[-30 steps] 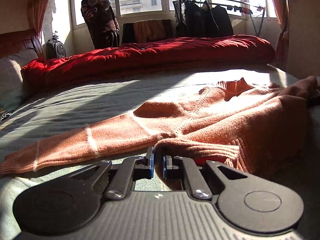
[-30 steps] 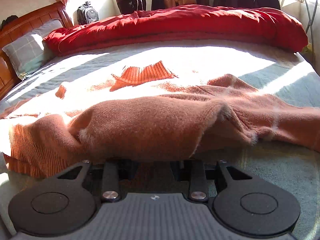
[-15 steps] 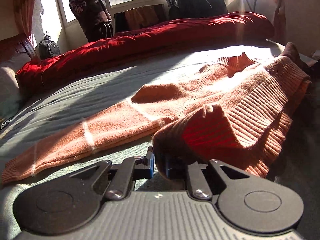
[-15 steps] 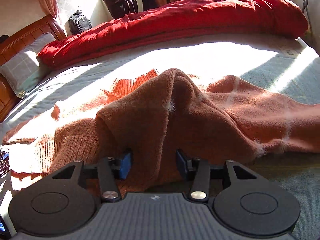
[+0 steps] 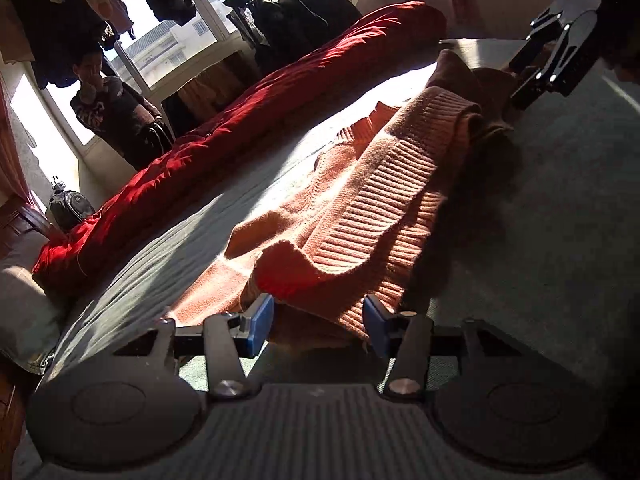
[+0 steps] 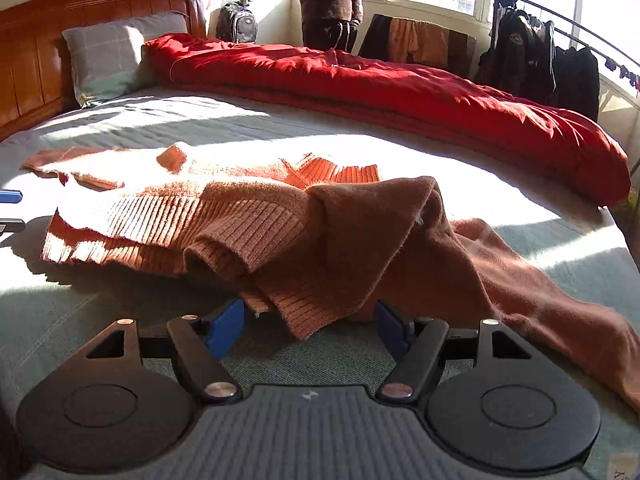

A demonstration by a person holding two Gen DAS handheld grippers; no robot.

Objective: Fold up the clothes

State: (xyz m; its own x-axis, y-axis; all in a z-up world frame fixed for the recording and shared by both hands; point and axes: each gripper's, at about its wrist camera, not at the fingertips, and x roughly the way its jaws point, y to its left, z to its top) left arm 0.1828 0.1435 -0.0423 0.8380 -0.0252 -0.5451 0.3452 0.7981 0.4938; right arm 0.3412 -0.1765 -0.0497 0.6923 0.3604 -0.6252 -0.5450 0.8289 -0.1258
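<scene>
An orange knit sweater (image 6: 248,216) lies on the grey-green bed sheet (image 6: 120,320), its ribbed hem (image 5: 380,208) folded up over the body toward the collar (image 6: 340,172). My left gripper (image 5: 318,326) sits at the hem's left end, jaws opening; the blue pads (image 5: 260,322) stand apart, with slack fabric lying between them. My right gripper (image 6: 308,330) is at the hem's right end, also opening, and a hem corner (image 6: 300,320) droops between its spread pads. The right gripper (image 5: 518,80) also shows in the left wrist view, at the top right. One sleeve (image 6: 560,300) trails off to the right.
A red duvet (image 6: 400,92) runs along the far side of the bed. A grey pillow (image 6: 108,56) and wooden headboard (image 6: 32,60) are at the left. Beyond the bed, a person (image 6: 328,0) stands by the window, with a backpack (image 6: 238,22) and a rack of dark clothes (image 6: 536,60).
Both grippers carried the hem up and forward over the sweater's body, then opened and let it go. The hem now lies doubled over the body. The left view has rolled.
</scene>
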